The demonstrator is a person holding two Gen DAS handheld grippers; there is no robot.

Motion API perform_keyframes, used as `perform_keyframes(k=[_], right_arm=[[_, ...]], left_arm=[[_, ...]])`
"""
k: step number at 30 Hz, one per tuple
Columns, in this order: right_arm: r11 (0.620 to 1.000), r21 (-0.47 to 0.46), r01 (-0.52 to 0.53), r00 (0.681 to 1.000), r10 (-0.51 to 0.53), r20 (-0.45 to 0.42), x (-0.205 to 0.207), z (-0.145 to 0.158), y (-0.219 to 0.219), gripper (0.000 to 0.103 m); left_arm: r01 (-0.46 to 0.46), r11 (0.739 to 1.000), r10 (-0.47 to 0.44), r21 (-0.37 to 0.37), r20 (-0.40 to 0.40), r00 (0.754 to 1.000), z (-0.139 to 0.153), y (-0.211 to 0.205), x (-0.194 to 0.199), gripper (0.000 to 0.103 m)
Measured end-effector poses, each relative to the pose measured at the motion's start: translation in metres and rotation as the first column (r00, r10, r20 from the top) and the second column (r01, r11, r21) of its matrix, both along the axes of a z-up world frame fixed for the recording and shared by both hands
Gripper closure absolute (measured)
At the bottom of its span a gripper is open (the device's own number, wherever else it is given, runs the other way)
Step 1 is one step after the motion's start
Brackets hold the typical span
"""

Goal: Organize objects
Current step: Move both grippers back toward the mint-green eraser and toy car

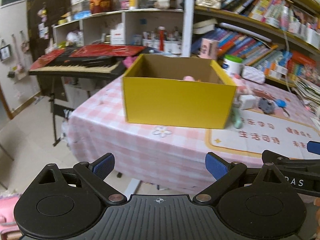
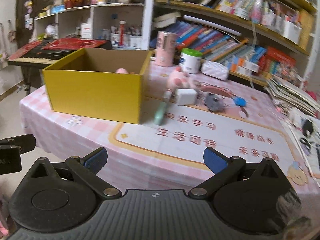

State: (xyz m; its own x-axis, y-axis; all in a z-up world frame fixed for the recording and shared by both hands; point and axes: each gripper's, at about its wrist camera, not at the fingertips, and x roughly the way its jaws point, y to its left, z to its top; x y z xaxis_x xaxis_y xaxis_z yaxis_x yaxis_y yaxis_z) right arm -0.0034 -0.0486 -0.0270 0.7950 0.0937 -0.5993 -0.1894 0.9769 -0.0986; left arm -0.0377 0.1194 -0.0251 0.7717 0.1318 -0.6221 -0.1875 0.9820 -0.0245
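At the far left a keyboard stands beyond the bench, partly covered by red sheets. The left claw hangs released off the bench's near edge, nothing between its blue pads. Ahead sits the yellow box, open-topped; only the top of something pink shows above its near wall (the rest is hidden). Just right of the box lie a mint-green object, a pink plush toy, a white charger block, a grey item and a blue one, all motion-blurred. The right claw is likewise spread wide and empty.
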Motion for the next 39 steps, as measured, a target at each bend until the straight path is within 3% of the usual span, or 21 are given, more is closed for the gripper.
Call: perform_keyframes(k=[10,18,33,39], right_arm=[[0.993,0.009,0.116,0.993,-0.115,-0.024,0.017,-0.005,-0.049,0.000],[0.982,0.021,0.190,0.980,-0.188,-0.058,0.052,-0.006,-0.095,0.000],[0.985,0.022,0.170,0.983,-0.168,-0.078,0.133,-0.008,-0.154,0.000],[0.985,0.009,0.173,0.983,-0.172,-0.059,0.158,-0.009,-0.173,0.000]], left_arm=[[0.125,0.992,-0.125,-0.007,-0.014,0.992,-0.004,-0.047,0.036,0.004],[0.209,0.978,-0.208,0.000,-0.035,0.977,-0.006,-0.092,0.076,0.005],[0.194,0.981,-0.192,0.027,-0.060,0.980,-0.013,-0.152,0.144,0.006],[0.178,0.984,-0.175,0.029,-0.073,0.982,-0.017,-0.171,0.164,0.022]])
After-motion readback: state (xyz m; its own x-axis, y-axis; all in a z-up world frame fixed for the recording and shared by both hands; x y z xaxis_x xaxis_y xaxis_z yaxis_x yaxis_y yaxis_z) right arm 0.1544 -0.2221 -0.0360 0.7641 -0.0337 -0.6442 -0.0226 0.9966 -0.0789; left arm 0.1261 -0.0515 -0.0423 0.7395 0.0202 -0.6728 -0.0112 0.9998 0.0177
